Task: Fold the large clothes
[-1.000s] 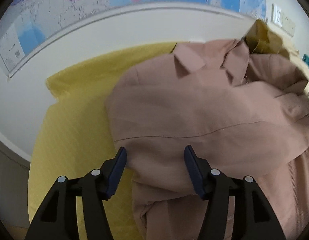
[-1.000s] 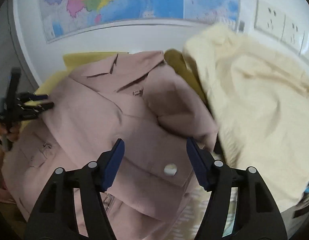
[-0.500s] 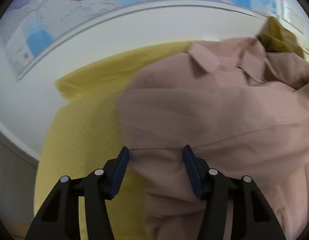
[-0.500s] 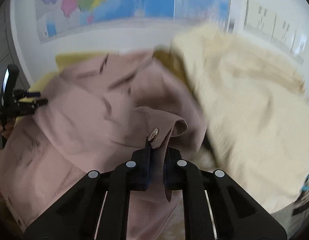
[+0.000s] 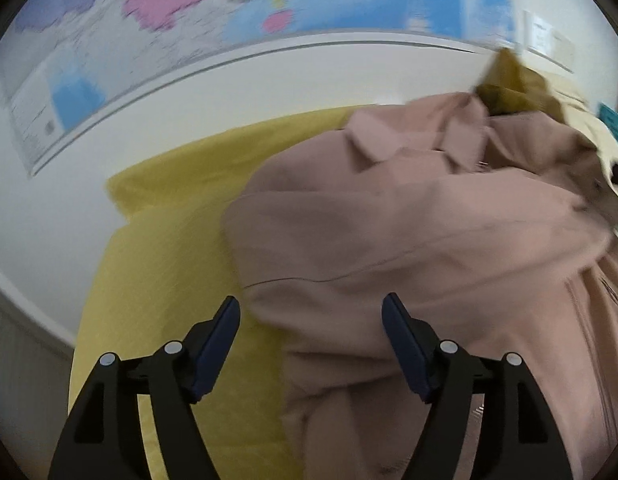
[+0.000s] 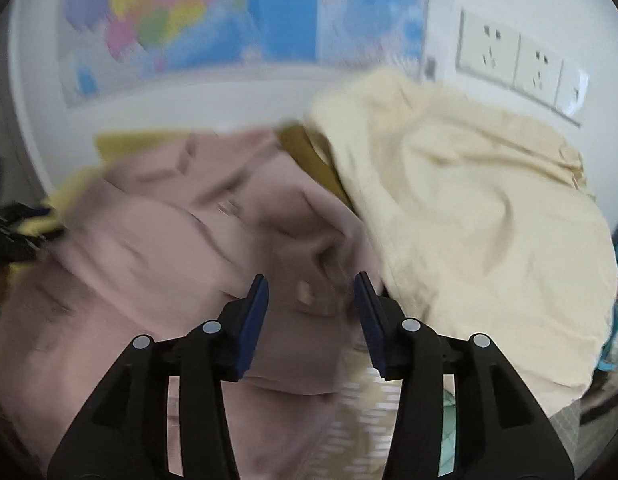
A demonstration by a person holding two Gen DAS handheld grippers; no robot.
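Observation:
A large dusty-pink shirt (image 5: 409,240) lies rumpled on a yellow table cover (image 5: 169,240), collar toward the wall. My left gripper (image 5: 311,320) is open, its fingers straddling the shirt's left edge above the cloth. In the right wrist view the pink shirt (image 6: 169,248) fills the left and middle. My right gripper (image 6: 311,296) is open over a folded flap with a button (image 6: 305,292), holding nothing. The left gripper (image 6: 17,232) shows blurred at the far left edge.
A pale cream garment (image 6: 469,220) is heaped on the right, overlapping a mustard cloth (image 6: 309,152). A white wall with a coloured map (image 6: 229,20) and wall sockets (image 6: 517,64) stands right behind the table. The table's left edge (image 5: 81,320) drops off.
My right gripper was shut on the shirt's buttoned flap half a second ago and has now opened, letting it drop. My left gripper has stayed open and shifted slightly back.

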